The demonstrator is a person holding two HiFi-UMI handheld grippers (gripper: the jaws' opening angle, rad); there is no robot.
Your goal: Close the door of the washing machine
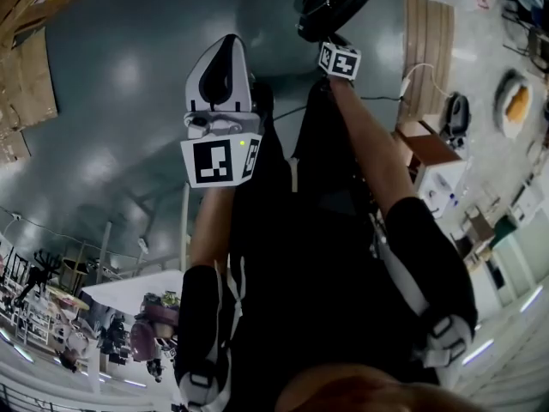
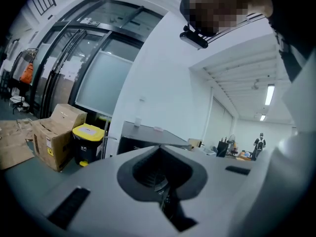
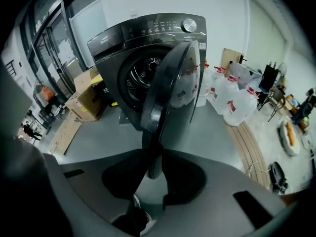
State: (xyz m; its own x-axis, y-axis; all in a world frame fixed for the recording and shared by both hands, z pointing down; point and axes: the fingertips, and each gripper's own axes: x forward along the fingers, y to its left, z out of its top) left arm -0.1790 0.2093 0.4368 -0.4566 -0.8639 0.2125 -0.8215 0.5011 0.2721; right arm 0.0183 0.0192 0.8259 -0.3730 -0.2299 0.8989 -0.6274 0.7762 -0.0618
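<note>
Gripping the round door by its lower rim, your right gripper holds it half open before the washing machine (dark glossy front, bulging glass); your left gripper is closed, empty.

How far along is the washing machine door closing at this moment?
Done: nothing yet; the door of the washing machine hangs wide open, drum showing. In hand: the right claw has the door's edge between its jaws, though pressing contact is unclear. The left claw is shut and empty. Left: swing the door shut.
</note>
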